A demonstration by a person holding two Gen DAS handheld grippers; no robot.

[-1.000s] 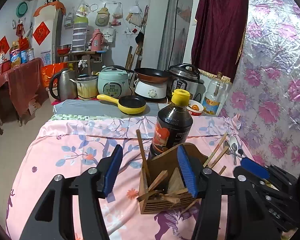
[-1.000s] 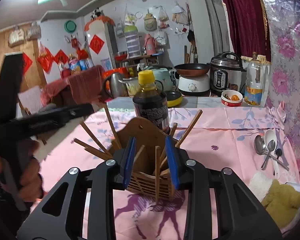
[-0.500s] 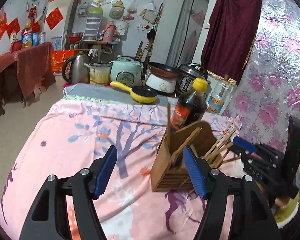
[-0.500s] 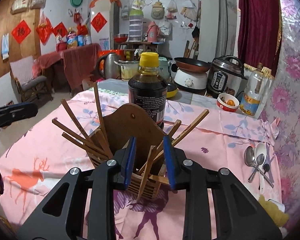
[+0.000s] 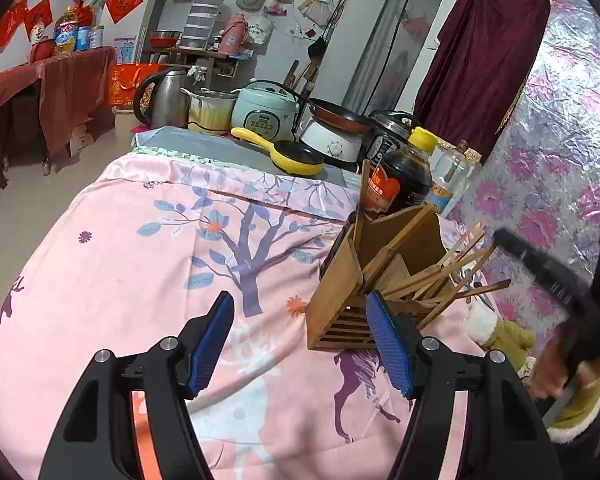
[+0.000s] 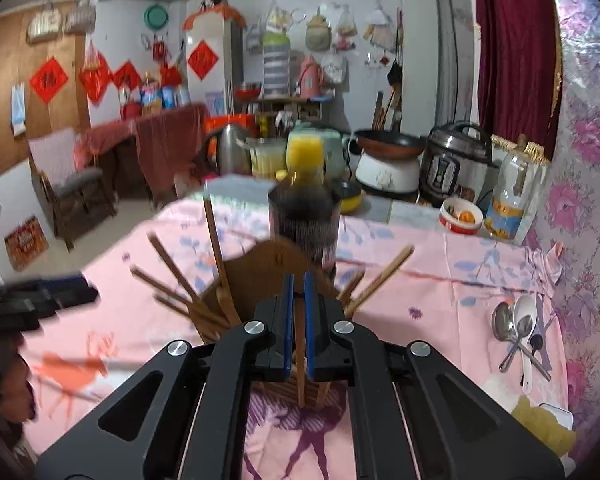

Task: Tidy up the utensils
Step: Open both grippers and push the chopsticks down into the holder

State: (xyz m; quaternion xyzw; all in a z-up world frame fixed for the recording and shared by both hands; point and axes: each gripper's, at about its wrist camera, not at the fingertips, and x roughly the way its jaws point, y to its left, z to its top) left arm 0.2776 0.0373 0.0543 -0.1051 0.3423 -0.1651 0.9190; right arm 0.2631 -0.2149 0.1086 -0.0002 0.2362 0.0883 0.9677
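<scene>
A wooden utensil holder (image 5: 336, 292) stands on the pink tablecloth (image 5: 140, 264) with several chopsticks (image 5: 440, 276) fanning out of it. My left gripper (image 5: 299, 300) is open just in front of the holder's left side, nothing between its pads. In the right wrist view the holder (image 6: 268, 272) is straight ahead. My right gripper (image 6: 298, 284) is shut on one upright chopstick (image 6: 299, 344) at the holder's near edge. More chopsticks (image 6: 172, 276) lean out to the left. Spoons (image 6: 516, 328) lie on the cloth to the right.
A dark sauce bottle (image 5: 400, 188) with a yellow cap stands right behind the holder. Further back sit a yellow pan (image 5: 292, 156), a rice cooker (image 5: 266, 112), a kettle (image 5: 164, 96) and a pressure cooker (image 6: 452, 164). A hand (image 5: 560, 364) shows at the right.
My right gripper's jaws closed from part open onto a chopstick. My left gripper swung left and lower, so the holder now sits by its right finger.
</scene>
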